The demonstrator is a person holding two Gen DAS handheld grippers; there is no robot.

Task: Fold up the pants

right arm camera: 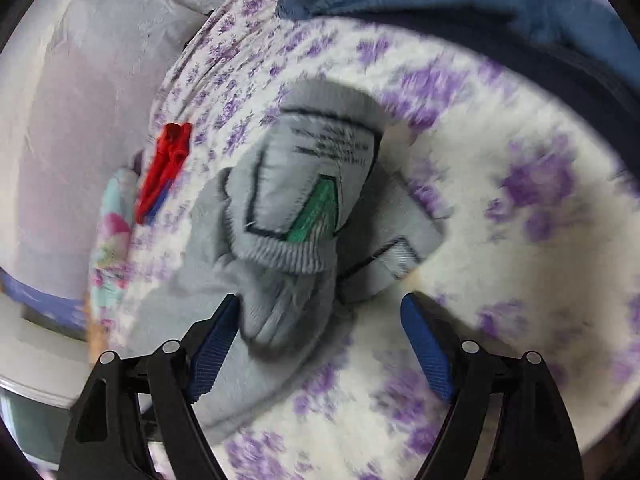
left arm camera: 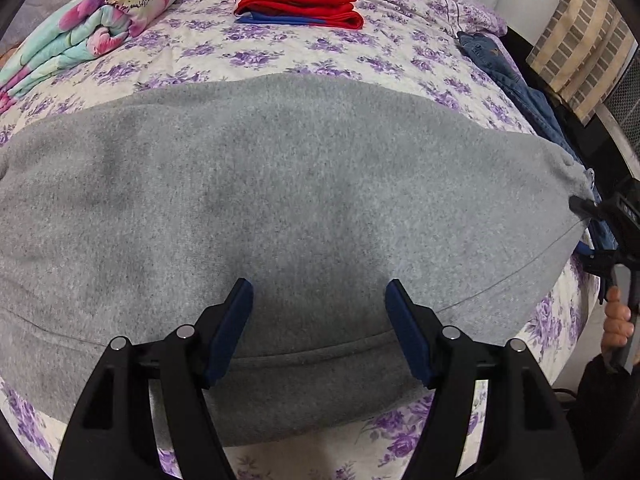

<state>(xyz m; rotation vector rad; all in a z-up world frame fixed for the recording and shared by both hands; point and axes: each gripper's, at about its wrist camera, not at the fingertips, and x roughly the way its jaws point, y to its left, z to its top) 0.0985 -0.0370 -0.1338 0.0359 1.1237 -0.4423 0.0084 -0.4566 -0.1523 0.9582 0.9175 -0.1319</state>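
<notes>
Grey fleece dominates the left wrist view: the pants [left arm camera: 280, 200] lie spread flat across the floral bedspread [left arm camera: 304, 60], filling most of the frame. Their long axis runs side to side across the picture, roughly parallel to the near edge of the bed. The right end narrows toward the right gripper [left arm camera: 592, 208], which sits at that tip at the far right of the frame. Whether that end is waistband or cuff cannot be told from here. The left gripper [left arm camera: 320, 320] hangs over the near edge of the pants with its blue pads wide apart, holding nothing. Beyond the pants, toward the head of the bed, a red and blue folded garment [left arm camera: 298, 4] rests well apart from them. A flowered quilt [left arm camera: 92, 28] lies beyond their left end and a blue denim item [left arm camera: 516, 80] beyond their right end.

In the right wrist view, which is motion-blurred, the ribbed waistband end of the pants [right arm camera: 288, 216] points toward the camera, with its inside label showing. The right gripper [right arm camera: 320, 336] is spread, cloth lying against its left pad but not pinched.

Judgement: the garment appears laid out lengthwise, perhaps already doubled leg on leg. The crosswise folds remain.
</notes>
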